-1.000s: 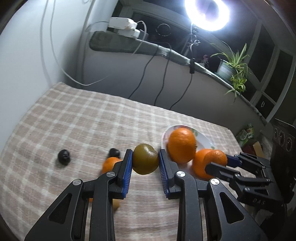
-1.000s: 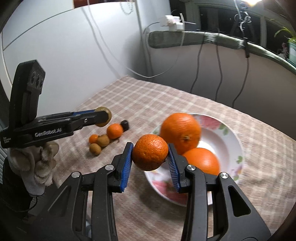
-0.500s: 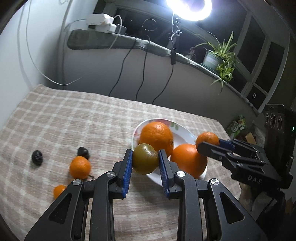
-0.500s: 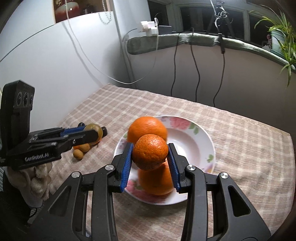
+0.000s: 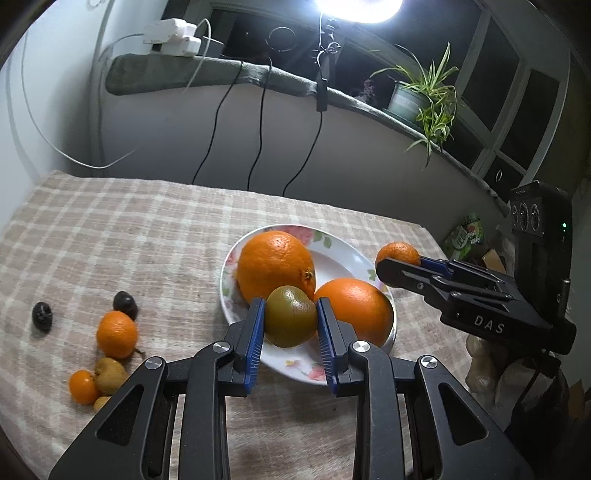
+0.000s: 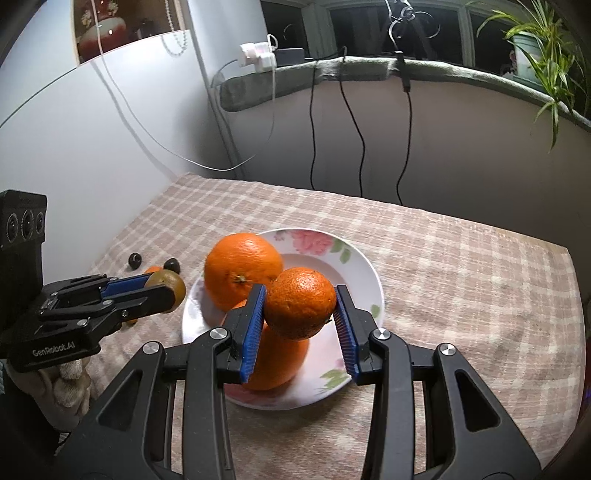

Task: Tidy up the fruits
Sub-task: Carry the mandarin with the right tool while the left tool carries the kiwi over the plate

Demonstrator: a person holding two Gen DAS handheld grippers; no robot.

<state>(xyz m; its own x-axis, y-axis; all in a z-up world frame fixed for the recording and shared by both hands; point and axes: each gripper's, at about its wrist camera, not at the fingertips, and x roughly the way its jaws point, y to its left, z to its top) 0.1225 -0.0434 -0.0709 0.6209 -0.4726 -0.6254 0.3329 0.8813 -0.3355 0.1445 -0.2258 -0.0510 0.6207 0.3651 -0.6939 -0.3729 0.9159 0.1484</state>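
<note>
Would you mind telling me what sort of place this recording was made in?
Probably a room in a home, rigged for filming: a table under a checked tablecloth, a potted plant on the window ledge, and a ring light above.

Two oranges (image 5: 275, 264) lie in the plate (image 5: 341, 245) at the table's (image 5: 147, 229) centre. At the plate's nine o'clock, well apart, a cluster of small fruits (image 5: 116, 334) lies on the cloth.

A potted spider plant (image 5: 424, 99) on the window ledge (image 5: 258, 74) — 3 black cables (image 5: 258, 129) hanging below it.
</note>
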